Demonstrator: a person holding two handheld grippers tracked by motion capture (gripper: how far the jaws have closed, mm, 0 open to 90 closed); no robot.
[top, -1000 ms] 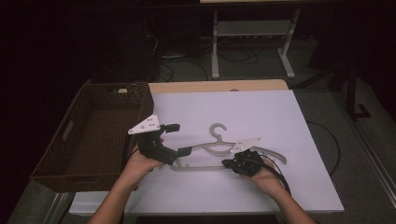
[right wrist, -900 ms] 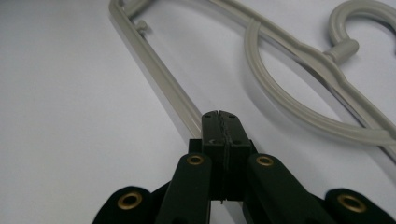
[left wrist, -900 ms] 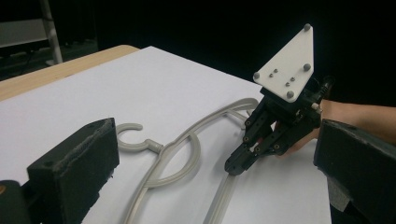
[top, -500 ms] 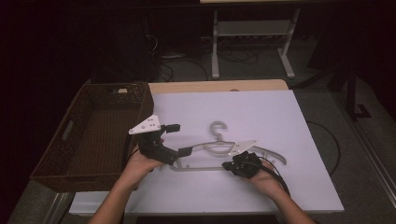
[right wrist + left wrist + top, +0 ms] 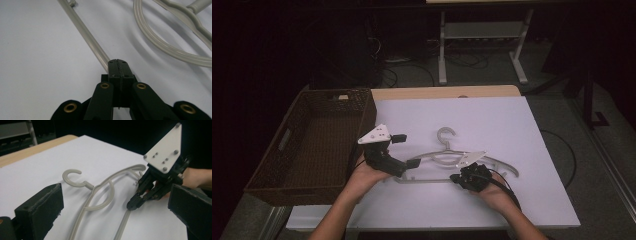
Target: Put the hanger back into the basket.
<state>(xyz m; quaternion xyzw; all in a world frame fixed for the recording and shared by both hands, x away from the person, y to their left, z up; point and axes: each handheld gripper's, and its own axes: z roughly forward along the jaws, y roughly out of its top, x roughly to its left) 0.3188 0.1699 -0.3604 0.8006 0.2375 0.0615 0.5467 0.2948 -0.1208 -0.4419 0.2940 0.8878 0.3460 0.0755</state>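
Note:
A pale grey plastic hanger (image 5: 443, 150) lies flat on the white table top (image 5: 492, 125), hook pointing away from me. My right gripper (image 5: 455, 178) is shut on the hanger's lower bar (image 5: 85, 32); in the right gripper view the jaws (image 5: 118, 66) meet over the bar's end. The left gripper view shows that gripper (image 5: 132, 205) pinching the bar low on the table. My left gripper (image 5: 407, 150) is held above the hanger's left arm, open wide, with the hanger (image 5: 100, 187) lying between and beyond its two pads (image 5: 40, 207).
A dark wicker basket (image 5: 362, 125) stands against the table's left side, close to my left hand. A wooden strip (image 5: 437, 92) runs along the far edge. A white metal stand (image 5: 482, 30) and cables are on the floor behind.

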